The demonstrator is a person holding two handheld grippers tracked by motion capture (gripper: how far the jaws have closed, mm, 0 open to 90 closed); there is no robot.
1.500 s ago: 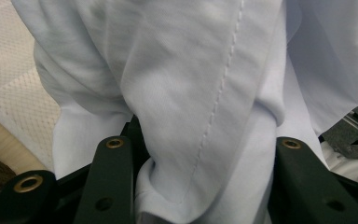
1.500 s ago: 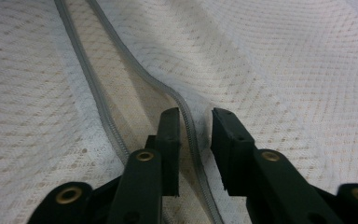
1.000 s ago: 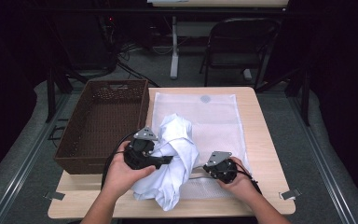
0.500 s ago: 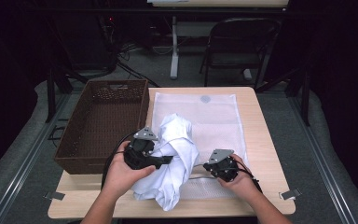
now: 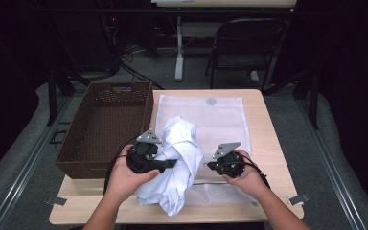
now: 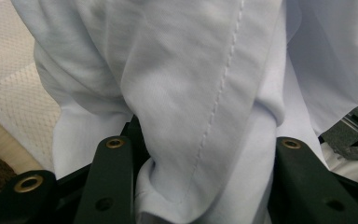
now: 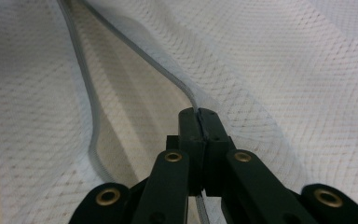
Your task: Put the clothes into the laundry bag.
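High view first: the left gripper point(image 5: 165, 164) is buried in a bunched white garment point(image 5: 179, 163) that lies across a mesh laundry bag point(image 5: 220, 120) on the table point(image 5: 263, 124), with a brown basket point(image 5: 105, 124) on the gripper's outer side. The right gripper point(image 5: 215, 166) sits low on the bag's near part, just beside the garment.

Left gripper view: the jaws stand apart with a thick fold of the garment point(image 6: 200, 107) bulging between them, so they clamp cloth, and the mesh bag point(image 6: 14, 88) lies off to one side.

Right gripper view: the jaws are pressed together on the zip edge point(image 7: 186, 91) of the bag point(image 7: 284, 70), lifting it so the opening gapes ahead of the tips.

Judging from this, the thin edge could slip out of the right jaws if the garment drags on it, closing the mouth. The bulky fold could also snag on the zip, or spill past the opening, if pushed in too fast.
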